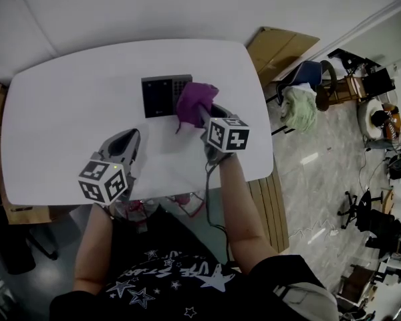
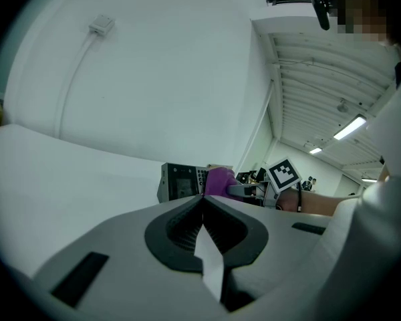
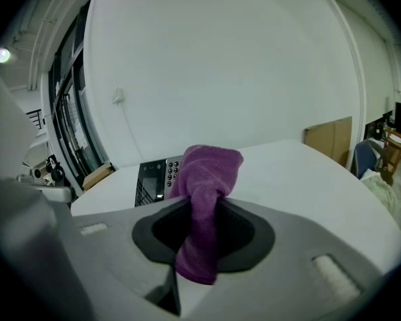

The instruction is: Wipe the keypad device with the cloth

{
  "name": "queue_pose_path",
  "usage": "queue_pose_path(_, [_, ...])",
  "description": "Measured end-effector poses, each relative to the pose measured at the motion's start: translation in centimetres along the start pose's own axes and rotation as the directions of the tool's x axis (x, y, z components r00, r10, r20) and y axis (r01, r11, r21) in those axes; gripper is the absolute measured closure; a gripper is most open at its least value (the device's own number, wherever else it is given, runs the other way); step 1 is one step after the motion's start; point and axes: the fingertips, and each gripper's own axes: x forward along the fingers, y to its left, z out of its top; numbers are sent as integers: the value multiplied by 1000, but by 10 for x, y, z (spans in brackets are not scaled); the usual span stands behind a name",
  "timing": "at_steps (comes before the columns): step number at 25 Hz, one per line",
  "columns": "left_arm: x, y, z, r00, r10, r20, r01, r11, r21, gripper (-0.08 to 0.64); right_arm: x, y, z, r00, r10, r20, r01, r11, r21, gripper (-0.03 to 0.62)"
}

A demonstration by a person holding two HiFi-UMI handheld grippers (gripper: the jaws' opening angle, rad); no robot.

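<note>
The keypad device is a dark flat box with a screen and buttons, lying on the white table past its middle. My right gripper is shut on a purple cloth, which bunches over the device's right edge. In the right gripper view the cloth hangs between the jaws and hides part of the keypad device. My left gripper is shut and holds nothing, near the table's front, left of the right one. The left gripper view shows the device and cloth ahead.
A cardboard sheet leans beyond the table's far right corner. On the floor to the right stand a chair with pale fabric and office chairs. A wall lies behind the table. The table's front edge is close to my body.
</note>
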Motion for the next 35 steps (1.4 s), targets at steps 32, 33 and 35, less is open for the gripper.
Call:
queue_pose_path(32, [-128,19,26,991,-123,43,120,991,63,551,-101,157,4,992,-32,122,37,998,-45,494])
queue_pose_path(33, [-134,22,27,991,-128,44,125,990,67,551,-103,167,4,991,-30,127,37,998,-48,494])
queue_pose_path(35, [-146,28,27,989,-137,47,133,988,72,551,-105,186,1,991,-29,133,37,998,-56,494])
